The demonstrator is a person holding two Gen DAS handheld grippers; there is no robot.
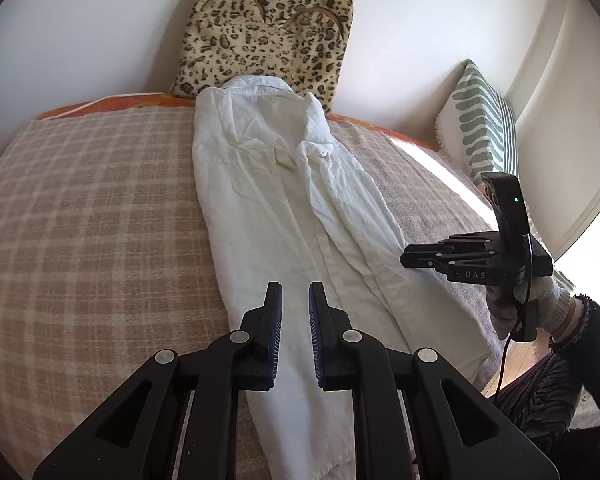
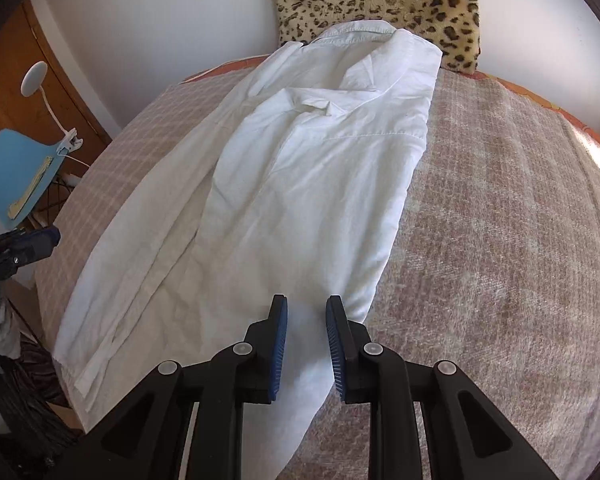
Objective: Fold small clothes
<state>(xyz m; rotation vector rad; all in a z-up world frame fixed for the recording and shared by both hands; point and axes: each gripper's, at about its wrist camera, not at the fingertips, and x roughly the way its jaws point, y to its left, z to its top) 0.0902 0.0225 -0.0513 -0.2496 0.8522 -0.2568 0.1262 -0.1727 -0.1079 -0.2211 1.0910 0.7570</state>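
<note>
A white collared shirt (image 1: 284, 200) lies lengthwise on the plaid blanket, both sides folded in and its collar at the far end by a leopard cushion. My left gripper (image 1: 295, 294) hovers over the shirt's lower half, its jaws a narrow gap apart with nothing between them. In the right wrist view the shirt (image 2: 300, 184) fills the middle. My right gripper (image 2: 307, 306) is over its near right edge, slightly open and empty. The right gripper (image 1: 405, 259) also shows from the side at the shirt's right edge, held by a gloved hand (image 1: 540, 304). The left gripper (image 2: 28, 246) shows at the left margin.
The beige plaid blanket (image 1: 100, 220) covers the bed. A leopard cushion (image 1: 268, 32) leans on the white wall behind the collar. A green-striped cushion (image 1: 480, 120) stands at the right. Beside the bed are a blue chair (image 2: 16, 168) and a white clip lamp (image 2: 34, 78).
</note>
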